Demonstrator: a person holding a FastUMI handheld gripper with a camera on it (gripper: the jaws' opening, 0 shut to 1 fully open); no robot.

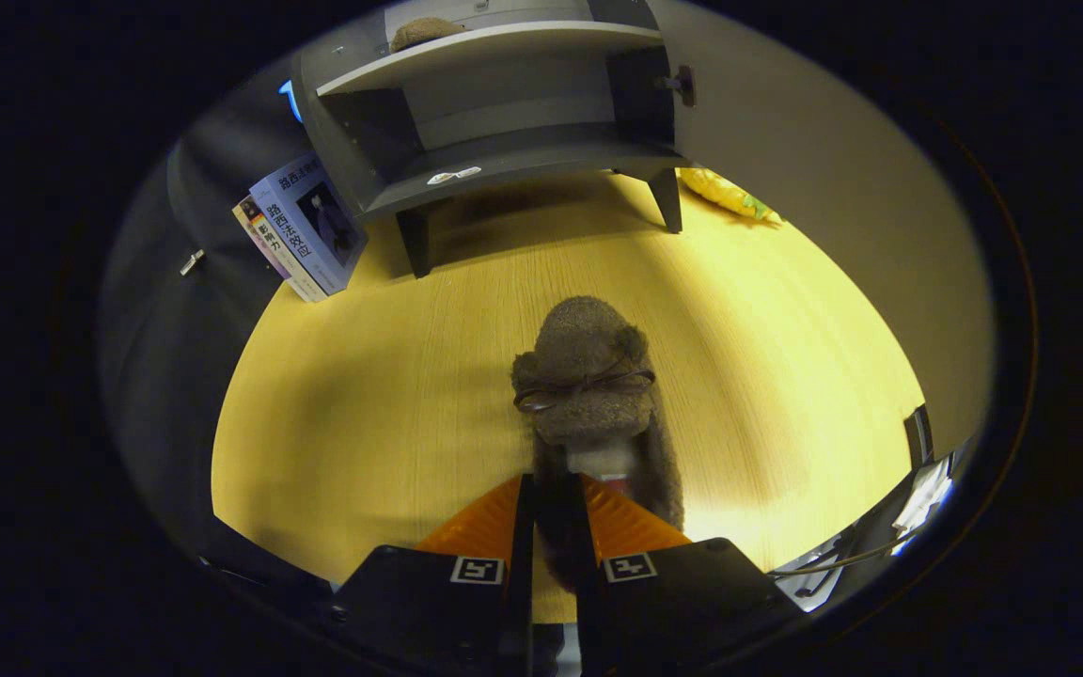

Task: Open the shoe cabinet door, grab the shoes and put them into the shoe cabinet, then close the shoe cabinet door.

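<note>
the gripper (556,512) holds a brown fuzzy shoe (588,395) by the edge of its heel end. its two orange fingers (480,522) sit close together with a strip of the shoe's fuzzy collar pinched between them, so the gap is narrow and both fingers press on the shoe. the shoe points away from the fingers, toe forward, with a thin brown bow (584,385) across its top and a pale lining showing at the opening just ahead of the fingertips. whether the sole touches the surface below or hangs just above it is hard to tell.

under the shoe lies a yellow wooden table (363,404). beyond the shoe, at the far side of the table, stands the grey shoe cabinet (494,113) on short legs, with its door (805,169) swung open to the right. the lower shelf holds only a small white sticker (454,175). on the upper shelf rests a second brown shoe (424,33). a few books (302,230) lean just left of the cabinet, and a yellow packet (725,193) lies behind its right leg.
</note>
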